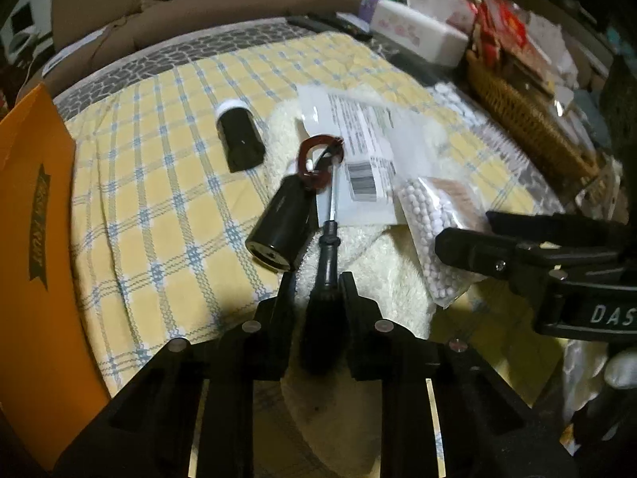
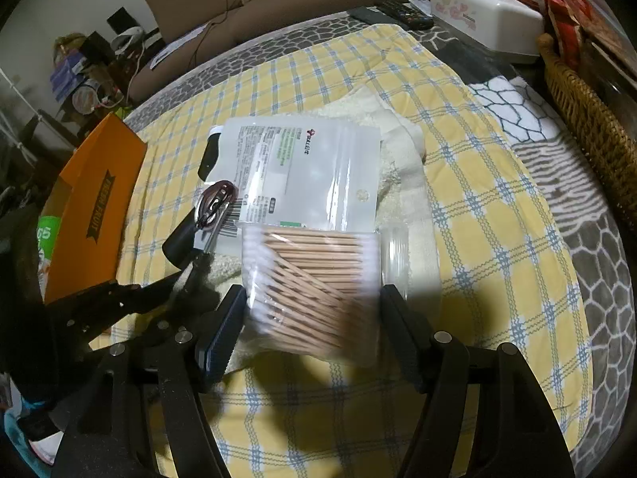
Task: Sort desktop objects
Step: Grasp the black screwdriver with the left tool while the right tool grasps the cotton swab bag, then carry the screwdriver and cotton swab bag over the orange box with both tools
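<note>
Plainly, the left tool (image 1: 316, 279) is closed on the black handle of a screwdriver (image 1: 327, 247), whose thin metal shaft is pointed away over the white fluffy towel (image 1: 398, 275) near the middle of the bench. The handle is pinched close to its end, so that the long shaft could swing or twist out of the grip when it is lifted. Just beside the shaft a black cylinder (image 1: 280, 225) with a red carabiner (image 1: 318, 159) is lying; whether the tip is caught in the carabiner cannot be told, but if it is, the cylinder could be dragged along or flicked off the towel. A flat white labelled pouch (image 1: 358, 151) is lying under the shaft and could be pulled askew. The right tool (image 2: 310, 310) is held open, with its two sides standing either side of a clear bag of cotton swabs (image 2: 314, 275) and not pressed on it. The bag is slack and slippery, so it could be crushed, or could slide away, when it is clamped. A second black container (image 1: 239, 139) lies on the yellow checked cloth (image 1: 167, 199) towards the far edge, well apart. An orange box (image 1: 32, 219) stands at the left edge, and the two tools are close enough to collide.
</note>
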`<move>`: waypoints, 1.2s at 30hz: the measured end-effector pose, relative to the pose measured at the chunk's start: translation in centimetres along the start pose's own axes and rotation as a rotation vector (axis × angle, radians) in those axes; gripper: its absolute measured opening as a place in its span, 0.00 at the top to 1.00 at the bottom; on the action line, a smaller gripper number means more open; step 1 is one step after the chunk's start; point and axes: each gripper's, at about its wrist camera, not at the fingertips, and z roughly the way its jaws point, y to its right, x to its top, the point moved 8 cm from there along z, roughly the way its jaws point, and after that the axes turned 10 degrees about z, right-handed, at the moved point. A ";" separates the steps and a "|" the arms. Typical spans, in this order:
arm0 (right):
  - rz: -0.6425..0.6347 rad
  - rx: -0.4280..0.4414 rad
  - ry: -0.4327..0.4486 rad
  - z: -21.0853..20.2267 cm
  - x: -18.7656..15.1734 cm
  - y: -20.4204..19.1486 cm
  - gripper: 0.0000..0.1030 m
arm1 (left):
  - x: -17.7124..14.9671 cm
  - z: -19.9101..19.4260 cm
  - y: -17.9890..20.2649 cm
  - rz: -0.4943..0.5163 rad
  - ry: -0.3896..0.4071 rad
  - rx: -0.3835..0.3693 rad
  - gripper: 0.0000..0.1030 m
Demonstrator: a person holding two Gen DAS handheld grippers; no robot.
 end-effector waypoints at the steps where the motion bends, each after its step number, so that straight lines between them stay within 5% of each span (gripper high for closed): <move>1: -0.002 0.003 0.006 -0.2 0.1 -0.1 0.32 | 0.1 -0.4 -0.1 -0.016 0.006 -0.022 0.82; 9: -0.021 0.046 0.068 -2.4 1.2 -1.9 0.32 | 1.3 -4.3 -0.9 -0.064 0.078 -0.101 0.86; 26: -0.034 0.082 0.110 -4.3 2.2 -4.4 0.33 | 1.7 -9.7 -3.6 -0.104 0.157 -0.099 0.87; 36: -0.095 0.171 0.145 -5.8 2.9 -11.3 0.33 | 2.3 -15.6 -7.6 -0.151 0.248 -0.081 0.87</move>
